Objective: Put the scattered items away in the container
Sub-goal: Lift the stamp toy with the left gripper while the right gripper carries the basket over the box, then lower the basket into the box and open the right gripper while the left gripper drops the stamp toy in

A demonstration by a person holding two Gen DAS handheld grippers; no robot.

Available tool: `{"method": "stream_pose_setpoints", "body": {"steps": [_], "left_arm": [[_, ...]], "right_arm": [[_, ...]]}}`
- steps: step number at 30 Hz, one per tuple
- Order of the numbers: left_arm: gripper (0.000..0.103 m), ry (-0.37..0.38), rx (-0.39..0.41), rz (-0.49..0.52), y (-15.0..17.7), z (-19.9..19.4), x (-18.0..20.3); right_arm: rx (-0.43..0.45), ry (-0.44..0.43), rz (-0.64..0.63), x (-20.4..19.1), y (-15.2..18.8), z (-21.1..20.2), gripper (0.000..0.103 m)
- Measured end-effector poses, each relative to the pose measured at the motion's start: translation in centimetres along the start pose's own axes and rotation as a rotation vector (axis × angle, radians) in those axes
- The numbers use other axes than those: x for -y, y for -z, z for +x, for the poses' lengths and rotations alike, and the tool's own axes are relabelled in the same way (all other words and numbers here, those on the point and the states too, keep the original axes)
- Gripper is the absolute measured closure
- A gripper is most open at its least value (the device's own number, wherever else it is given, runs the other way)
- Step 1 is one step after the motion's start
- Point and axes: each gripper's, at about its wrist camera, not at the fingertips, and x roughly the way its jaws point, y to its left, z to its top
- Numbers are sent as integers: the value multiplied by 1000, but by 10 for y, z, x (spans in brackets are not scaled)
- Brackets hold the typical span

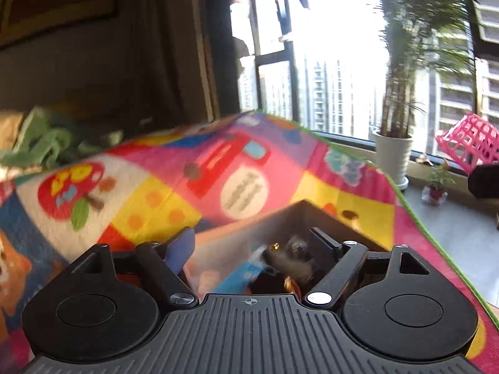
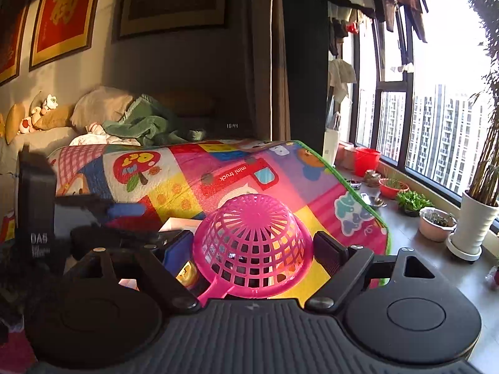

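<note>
Right wrist view, your right gripper grasping a pink basket upside down, "mini truck" on the play mat, left gripper released over the cardboard box.

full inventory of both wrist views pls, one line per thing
Cardboard box: 1, brown, on the mat under the left gripper.
Toys in box: several, blurred, count unclear.
Pink basket: 1, upside down between the right jaws.
Play mat: 1, multicolour, over the bed.
Green blanket: 1, behind the mat.
Pillows: several, beige, by the wall.
White planter: 1, by the window.
Red bucket: 1, windowsill.
Framed pictures: several, wall.
Left gripper: jaws open over the box.
Right gripper: jaws apart around the basket; contact unclear.
</note>
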Motion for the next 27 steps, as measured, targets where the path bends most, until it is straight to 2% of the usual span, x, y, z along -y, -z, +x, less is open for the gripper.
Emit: {"method": "stream_pose_setpoints", "body": {"steps": [2,4,8,12,14,16,21,22,24,25,27], "left_arm": [[7,-9,10,-83,14,-12,-20],[7,-35,7,-130,29,-28,-36],[5,-39,-38,-122,54,-59,-48],[3,-44,-89,-107,75,-82,-52],[2,-51,-101,-104,85,-90,-56],[2,-70,-103,-116,95,-97,-62],[1,-78,-125,-208,116,-104,-77],[1,-78,-127,-219,119,-105,-79],[1,-79,-121,-234,123,-108,-81],[1,-78,-116,-240,123,-109,-82],[1,-78,-112,-245,124,-109,-82]], "right_arm": [[-29,-12,13,0,-8,24,19],[-69,-32,33,0,-15,54,19],[-150,-35,65,-13,-19,127,19],[-313,-82,96,-28,-11,190,19],[-365,-88,116,-32,-4,200,17],[-344,-101,123,-32,1,192,16],[-294,-61,107,-29,2,169,16],[-289,-54,90,-31,4,164,19],[-293,-49,20,-40,10,156,43],[-311,-47,-23,-45,12,154,63],[-343,-36,-88,-59,21,157,65]]}}
